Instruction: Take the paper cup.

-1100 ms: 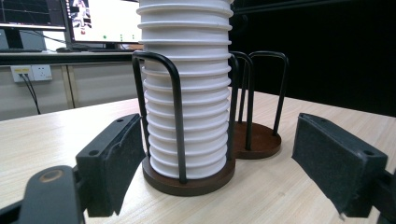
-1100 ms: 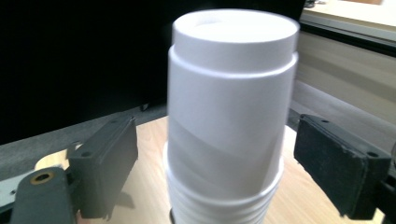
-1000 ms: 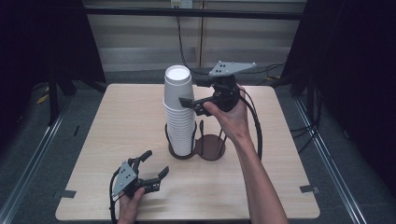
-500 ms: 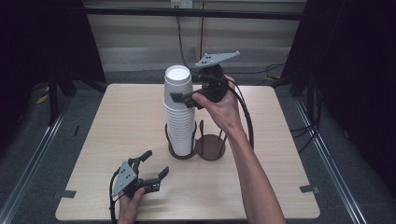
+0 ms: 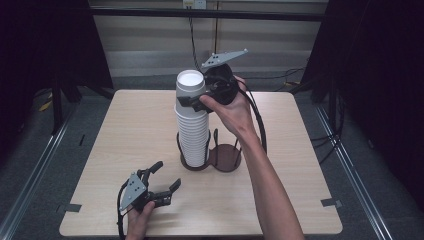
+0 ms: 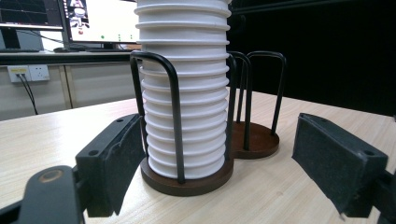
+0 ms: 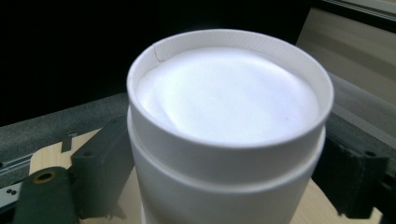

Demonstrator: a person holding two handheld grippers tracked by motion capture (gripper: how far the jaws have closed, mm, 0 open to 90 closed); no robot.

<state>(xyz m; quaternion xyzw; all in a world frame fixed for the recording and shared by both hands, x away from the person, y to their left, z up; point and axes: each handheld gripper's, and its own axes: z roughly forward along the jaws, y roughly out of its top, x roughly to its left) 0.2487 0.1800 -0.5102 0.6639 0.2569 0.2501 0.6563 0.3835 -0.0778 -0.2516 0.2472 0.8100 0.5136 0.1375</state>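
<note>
- Top cup (image 5: 190, 85): white paper, turned bottom-up, recessed base facing upward, slightly raised from the cup below; a seam line shows on its rim (image 7: 156, 49).
- Stack of cups (image 5: 194, 132): white, nested, upright column standing in the left ring of a dark wire holder (image 5: 225, 159) at table centre.

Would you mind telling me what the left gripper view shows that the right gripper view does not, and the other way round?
Left gripper view: the dark wire holder around the foot of the cup stack, the bare second holder beside it, and monitors behind. Right gripper view: the top cup from above, with its white bottom and rim, and a jaw at each side. Both: white cups, the wooden table and black jaws.
</note>
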